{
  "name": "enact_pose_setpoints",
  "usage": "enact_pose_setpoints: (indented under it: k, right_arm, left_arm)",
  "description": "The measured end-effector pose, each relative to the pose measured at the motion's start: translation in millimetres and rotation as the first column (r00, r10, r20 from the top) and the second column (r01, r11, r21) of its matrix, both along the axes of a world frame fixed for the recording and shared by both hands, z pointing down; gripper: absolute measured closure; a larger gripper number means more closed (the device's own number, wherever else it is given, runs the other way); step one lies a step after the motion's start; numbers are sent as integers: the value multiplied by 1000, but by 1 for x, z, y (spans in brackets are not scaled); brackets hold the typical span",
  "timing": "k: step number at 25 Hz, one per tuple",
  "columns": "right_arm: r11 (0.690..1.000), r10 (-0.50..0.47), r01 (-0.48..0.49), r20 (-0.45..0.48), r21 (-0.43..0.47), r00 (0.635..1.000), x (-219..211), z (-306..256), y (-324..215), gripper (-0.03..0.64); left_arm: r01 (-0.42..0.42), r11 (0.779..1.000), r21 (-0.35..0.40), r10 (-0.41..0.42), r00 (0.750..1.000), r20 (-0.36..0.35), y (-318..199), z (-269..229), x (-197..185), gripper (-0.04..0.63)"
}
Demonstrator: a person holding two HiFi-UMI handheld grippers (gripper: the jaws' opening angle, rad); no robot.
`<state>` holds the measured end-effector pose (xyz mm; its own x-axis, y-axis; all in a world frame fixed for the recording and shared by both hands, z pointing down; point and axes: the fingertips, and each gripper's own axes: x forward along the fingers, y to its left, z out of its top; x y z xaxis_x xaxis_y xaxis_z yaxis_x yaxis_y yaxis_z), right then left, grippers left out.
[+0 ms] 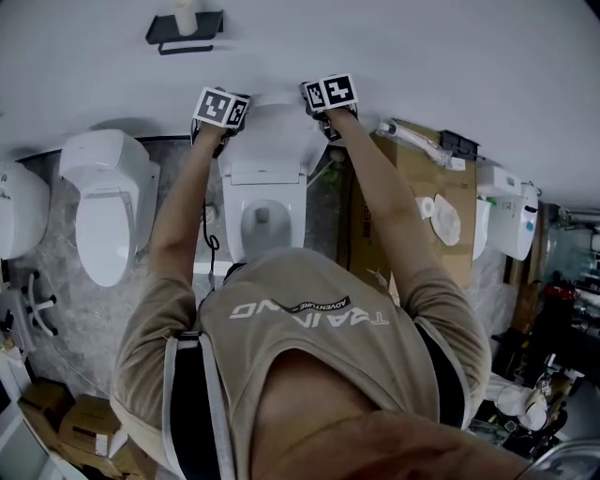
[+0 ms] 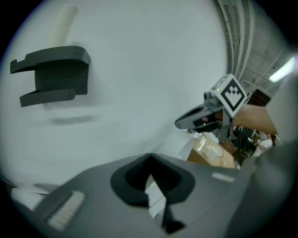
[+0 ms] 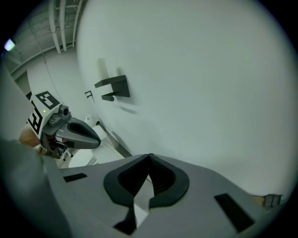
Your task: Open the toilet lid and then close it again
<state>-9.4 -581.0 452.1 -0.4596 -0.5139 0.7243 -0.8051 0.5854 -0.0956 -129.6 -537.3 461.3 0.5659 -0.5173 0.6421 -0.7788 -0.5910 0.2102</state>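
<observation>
1. The toilet lid (image 1: 272, 131) stands upright against the white wall (image 1: 422, 56), above the open bowl (image 1: 263, 220).
2. The left gripper (image 1: 221, 120) is at the lid's top left corner. Its jaws are closed, tips together, with a white sliver showing in the gap behind them.
3. The right gripper (image 1: 329, 105) is at the lid's top right corner, its jaws likewise closed tip to tip.
4. A black shelf (image 1: 185, 28) hangs on the wall above the lid.

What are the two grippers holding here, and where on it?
Each seems shut on the top edge of the raised toilet lid: left gripper at its left corner, right gripper at its right corner.
</observation>
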Motion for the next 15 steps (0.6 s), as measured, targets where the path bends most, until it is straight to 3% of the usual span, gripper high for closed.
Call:
enact_pose_setpoints:
  k: [8,12,15]
  right_arm:
    - [977,-110,113,29,-181,994,-6,13,2,606]
    - [956,-191,185,-4,-227,982,-15,18,14,606]
    - [949,-216,207,-10,-236,976,-24,18,21,606]
  left_arm:
    - [-80,997,-5,80,995,59,2,-1,8,595]
    - [-107,994,-20,109,990,88,16,-2,10,594]
    - [-101,995,-21,102,993,67,25,-5,11,594]
